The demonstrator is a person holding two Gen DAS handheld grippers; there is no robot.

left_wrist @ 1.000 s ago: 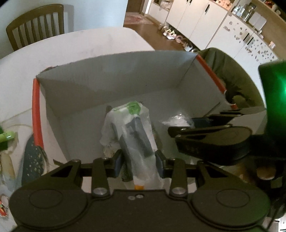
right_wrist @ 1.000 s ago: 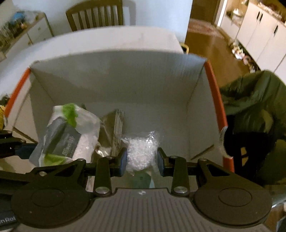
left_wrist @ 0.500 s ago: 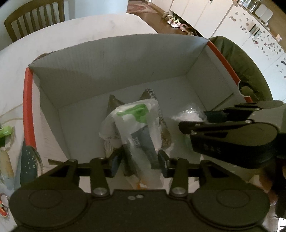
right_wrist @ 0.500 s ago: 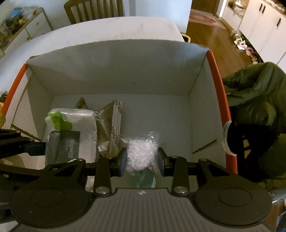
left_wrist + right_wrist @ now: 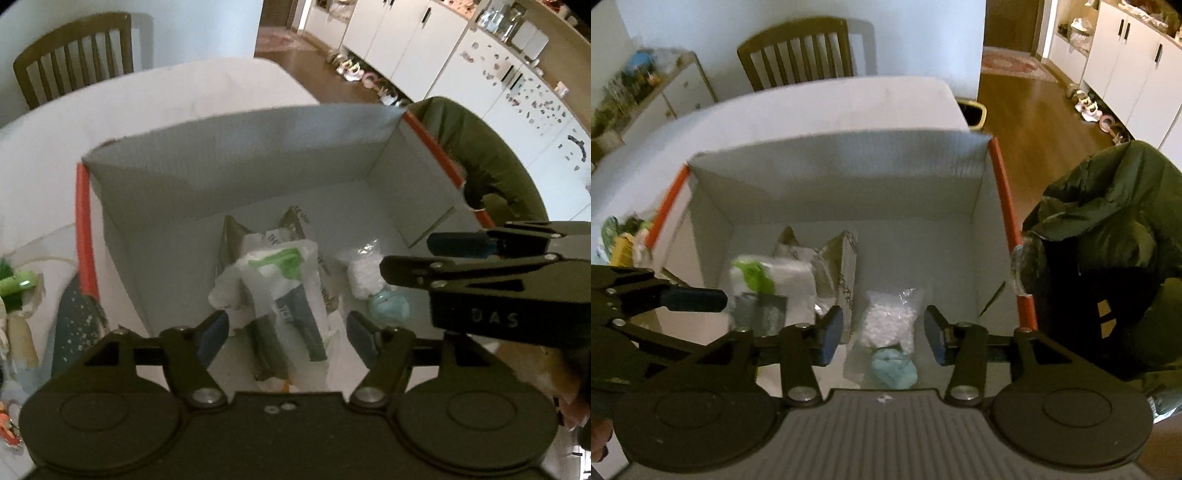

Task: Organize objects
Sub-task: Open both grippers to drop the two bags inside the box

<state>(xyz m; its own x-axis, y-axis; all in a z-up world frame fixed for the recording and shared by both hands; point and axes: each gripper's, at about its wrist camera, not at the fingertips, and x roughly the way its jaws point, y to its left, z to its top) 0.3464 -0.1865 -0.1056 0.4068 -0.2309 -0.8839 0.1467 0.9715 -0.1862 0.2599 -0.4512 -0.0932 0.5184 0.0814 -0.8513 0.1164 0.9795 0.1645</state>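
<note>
White bench under an orange-edged box [image 5: 997, 173]: the wrapped packet [image 5: 284, 291] and bead bag [image 5: 890, 321] now lie on its floor, no longer pinched. Left tool [image 5: 288, 334] and right tool [image 5: 882, 338] are opening, pads clear; both drops look finished. More clutter waits at nine o'clock.

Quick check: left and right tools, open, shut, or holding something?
Left tool: opening, pads clear of the white-and-green packet.
Right tool: opening, bead bag released.
</note>
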